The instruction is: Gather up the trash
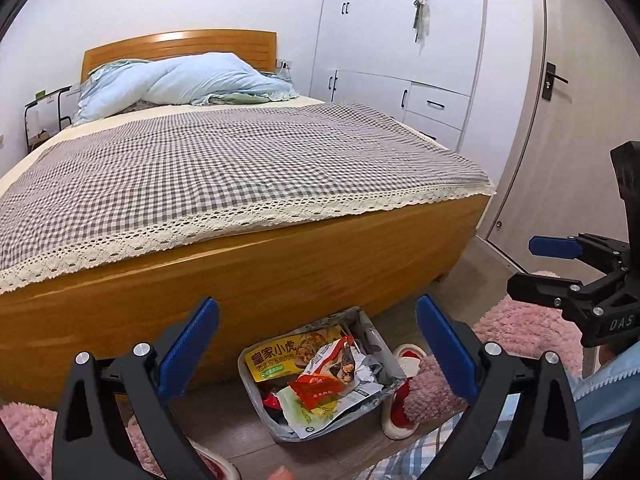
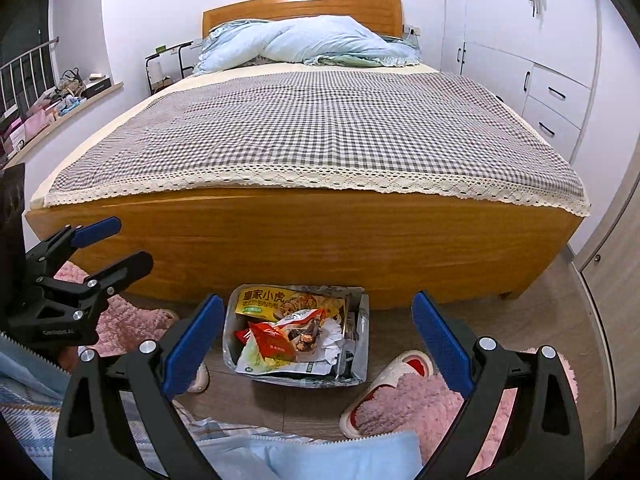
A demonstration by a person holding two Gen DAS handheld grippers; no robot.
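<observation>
A small trash bin (image 1: 382,354) (image 2: 363,344) lined with a clear bag stands on the floor against the bed's footboard. It is stuffed with a yellow snack packet (image 1: 276,358) (image 2: 280,300), an orange-red packet (image 1: 320,386) (image 2: 276,336) and crumpled white paper (image 1: 366,368) (image 2: 332,338). My left gripper (image 1: 317,303) (image 2: 130,242) hovers above and in front of the bin, open and empty. My right gripper (image 2: 318,299) (image 1: 526,266) is held beside it at about the same height, also open with nothing between its blue pads.
A wooden bed (image 2: 304,236) with a checked cover fills the middle. Pink rugs (image 1: 528,328) (image 2: 420,400) and red-and-white slippers (image 1: 400,420) (image 2: 384,384) flank the bin. White wardrobe (image 2: 520,60) and a door (image 1: 576,120) are at right. The person's plaid-clad legs (image 2: 224,436) are below.
</observation>
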